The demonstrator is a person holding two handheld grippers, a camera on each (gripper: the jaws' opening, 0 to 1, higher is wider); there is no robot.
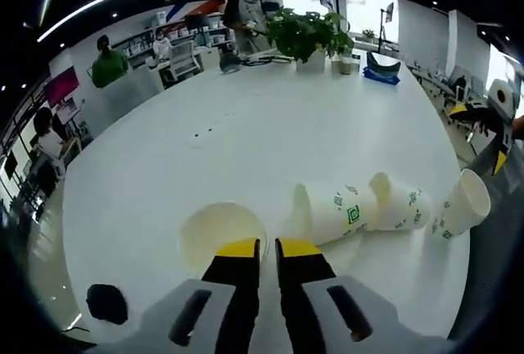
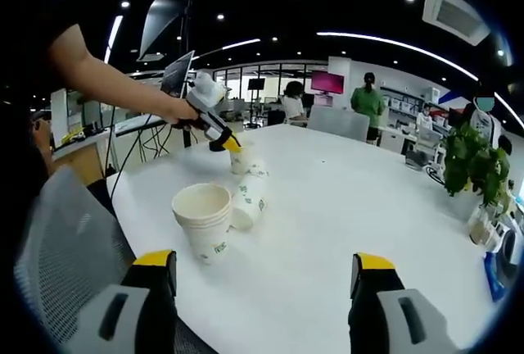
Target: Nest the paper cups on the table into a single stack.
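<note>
Two nested cups (image 1: 360, 209) lie sideways; left tongs (image 1: 267, 247) closed empty, right tongs (image 2: 266, 265) open.

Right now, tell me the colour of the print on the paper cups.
Green print on white paper cups, clearest in the left gripper view.

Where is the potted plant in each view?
Left gripper view: potted plant near the top, just right of centre.
Right gripper view: potted plant at the right edge, about halfway down.
Shared landmark: the person in the green top, standing in the background.
</note>
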